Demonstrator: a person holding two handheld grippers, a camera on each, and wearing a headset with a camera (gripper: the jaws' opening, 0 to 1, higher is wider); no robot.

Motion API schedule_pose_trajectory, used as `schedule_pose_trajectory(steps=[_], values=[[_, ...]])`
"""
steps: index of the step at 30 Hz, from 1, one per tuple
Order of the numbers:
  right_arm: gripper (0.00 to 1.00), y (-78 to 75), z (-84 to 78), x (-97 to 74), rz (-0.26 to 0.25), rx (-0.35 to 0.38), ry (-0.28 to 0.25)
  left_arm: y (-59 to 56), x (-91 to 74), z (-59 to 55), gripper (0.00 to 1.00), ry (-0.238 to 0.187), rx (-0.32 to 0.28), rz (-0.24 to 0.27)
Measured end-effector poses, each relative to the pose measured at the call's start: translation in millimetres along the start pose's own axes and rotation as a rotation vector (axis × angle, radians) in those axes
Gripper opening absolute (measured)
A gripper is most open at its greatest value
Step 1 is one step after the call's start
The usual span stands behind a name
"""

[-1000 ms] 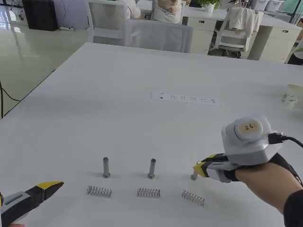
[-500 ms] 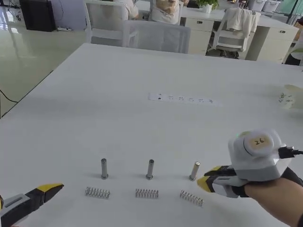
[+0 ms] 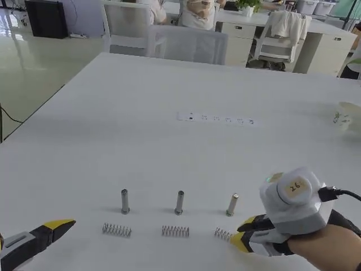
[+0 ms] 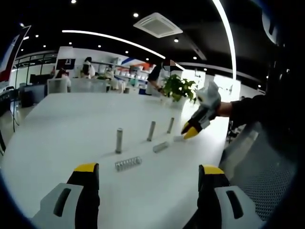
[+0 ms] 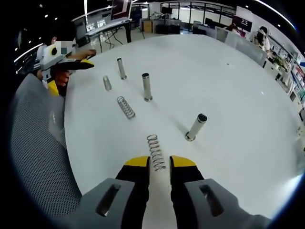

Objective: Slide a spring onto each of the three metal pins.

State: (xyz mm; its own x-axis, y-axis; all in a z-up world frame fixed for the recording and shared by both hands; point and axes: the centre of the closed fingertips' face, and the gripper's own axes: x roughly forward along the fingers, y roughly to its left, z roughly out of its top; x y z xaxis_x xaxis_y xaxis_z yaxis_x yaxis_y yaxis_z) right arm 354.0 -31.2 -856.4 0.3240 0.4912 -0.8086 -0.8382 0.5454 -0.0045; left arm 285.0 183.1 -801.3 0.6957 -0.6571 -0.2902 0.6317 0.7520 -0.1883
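Three metal pins stand upright in a row on the white table: left (image 3: 124, 201), middle (image 3: 179, 202), right (image 3: 232, 204). A spring lies in front of each: left spring (image 3: 117, 229), middle spring (image 3: 175, 231), right spring (image 3: 223, 233). My right gripper (image 3: 241, 236) rests low at the right spring's near end. In the right gripper view the jaws (image 5: 160, 163) stand a narrow gap apart, with that spring (image 5: 156, 149) lying on the table and reaching in between the tips. My left gripper (image 4: 148, 174) hovers wide open at the table's front left (image 3: 56, 226), holding nothing.
A white power strip (image 3: 217, 118) lies mid-table beyond the pins. A patterned cup (image 3: 345, 114) sits at the far right edge. Chairs (image 3: 189, 42) stand at the table's far side. The table's left edge (image 3: 51, 99) runs diagonally.
My right gripper has drawn back from beside the right pin and dropped to the right spring's end. The left gripper has stayed put. The pins and springs have not moved.
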Motion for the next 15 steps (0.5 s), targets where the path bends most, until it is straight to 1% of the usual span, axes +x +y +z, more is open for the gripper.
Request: schedule_pose_trajectory(steps=[8,13,15], values=[[0.12,1.7,-8.9,6.2,0.013,-0.017,0.034,0.7,-0.3,-0.9,0.82,-0.001,-0.005,0.004],[0.10,0.6,-8.7,6.3,0.010,-0.019,0.035,0.1,0.6,-1.4,0.81,0.002,-0.006,0.001],[0.10,0.9,-8.7,6.7,0.006,-0.033,0.036,-0.3,0.9,-1.2,0.81,0.002,-0.004,-0.001]])
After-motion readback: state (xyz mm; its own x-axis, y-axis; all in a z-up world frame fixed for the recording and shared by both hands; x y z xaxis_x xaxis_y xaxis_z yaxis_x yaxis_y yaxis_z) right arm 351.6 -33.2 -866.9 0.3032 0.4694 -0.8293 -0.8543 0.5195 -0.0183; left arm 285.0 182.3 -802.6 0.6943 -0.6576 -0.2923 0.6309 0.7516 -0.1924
